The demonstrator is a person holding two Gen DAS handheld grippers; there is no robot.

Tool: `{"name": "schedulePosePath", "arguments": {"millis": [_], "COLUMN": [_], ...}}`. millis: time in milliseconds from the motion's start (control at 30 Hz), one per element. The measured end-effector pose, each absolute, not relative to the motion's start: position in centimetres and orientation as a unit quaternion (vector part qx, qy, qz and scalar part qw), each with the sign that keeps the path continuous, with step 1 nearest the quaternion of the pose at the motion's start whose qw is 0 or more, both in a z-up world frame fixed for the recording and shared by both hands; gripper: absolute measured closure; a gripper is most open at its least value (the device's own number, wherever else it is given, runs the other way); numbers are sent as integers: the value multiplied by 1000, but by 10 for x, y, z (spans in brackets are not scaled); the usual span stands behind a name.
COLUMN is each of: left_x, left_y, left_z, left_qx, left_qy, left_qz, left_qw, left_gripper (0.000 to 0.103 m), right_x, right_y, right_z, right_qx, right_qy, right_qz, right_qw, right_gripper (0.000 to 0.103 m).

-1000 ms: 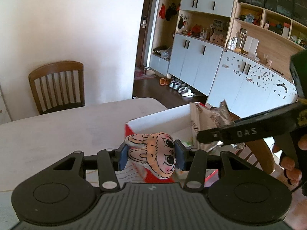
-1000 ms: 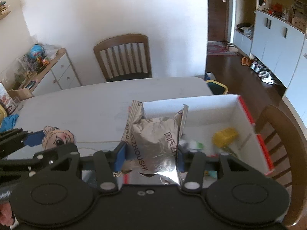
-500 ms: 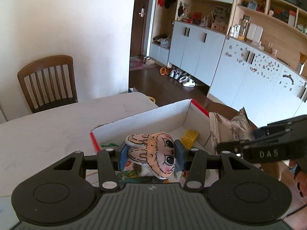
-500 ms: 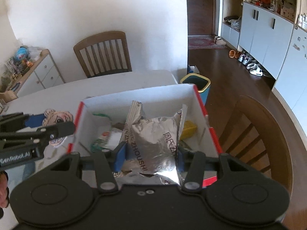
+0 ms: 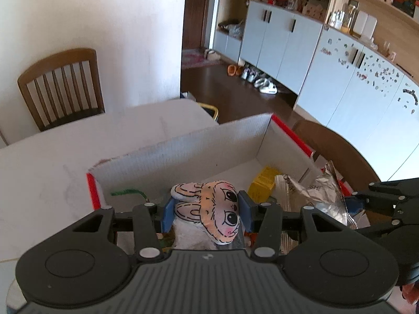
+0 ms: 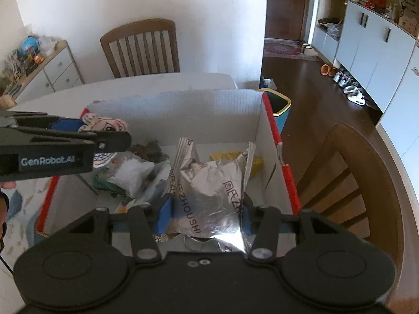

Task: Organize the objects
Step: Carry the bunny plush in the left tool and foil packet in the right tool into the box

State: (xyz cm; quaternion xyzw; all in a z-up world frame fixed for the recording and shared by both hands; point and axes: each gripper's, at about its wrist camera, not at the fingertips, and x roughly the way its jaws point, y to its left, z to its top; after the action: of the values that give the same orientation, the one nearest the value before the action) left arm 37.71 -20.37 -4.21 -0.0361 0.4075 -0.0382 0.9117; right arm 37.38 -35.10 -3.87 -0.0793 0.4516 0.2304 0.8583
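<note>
Left wrist view showed one white cardboard box (image 5: 188, 141) with red edges on the white table (image 5: 52, 167), two grippers, and two wooden chairs, one (image 5: 61, 86) beyond the table and one (image 5: 337, 151) just right of the box. The left gripper (image 5: 205, 210) pointed steeply down over the box, its blue pads pressed against one plush rabbit head (image 5: 209, 209). To the right, the right gripper (image 6: 205, 209) hung over the box's right half, pointing steeply down, its jaws clamped on one crinkled silver foil snack bag (image 6: 212, 183). Inside the box lay a green twist of cord (image 5: 128, 192), a clear packet of white contents (image 6: 131, 172), some dark brown pieces (image 6: 146, 149) and one yellow packet (image 5: 263, 185) near the far right corner. A yellow-rimmed bin (image 6: 280, 104) stood on the dark floor past the box.
</note>
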Motion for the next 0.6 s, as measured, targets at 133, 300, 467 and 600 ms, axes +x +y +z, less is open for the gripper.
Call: {"name": "schedulePosePath", "arguments": {"millis": [133,300,467,600], "left_x": [383,389,393,393], "left_y": [-207,-207,-210,-215], "left_z": [-55,-68,-76,-79], "left_qx": [-34,-29,-24,-21], "left_qy": [419,432,439,440], "left_qz": [-33,-25,-25,-28], "left_qw": [907,901,898,897], "left_gripper": [55,54,54,54], "right_x": [380,384,389,390], "right_y": [-349,-342,-341,-340], "right_z": [-47,-59,-68,-73], "right_qx": [-82,-106,-125,-136], "right_qy": [457,457,457,455], "right_qz": [238,244,247,250], "right_qw": [853,849,845,844], "right_gripper": [53,53,53,53]}}
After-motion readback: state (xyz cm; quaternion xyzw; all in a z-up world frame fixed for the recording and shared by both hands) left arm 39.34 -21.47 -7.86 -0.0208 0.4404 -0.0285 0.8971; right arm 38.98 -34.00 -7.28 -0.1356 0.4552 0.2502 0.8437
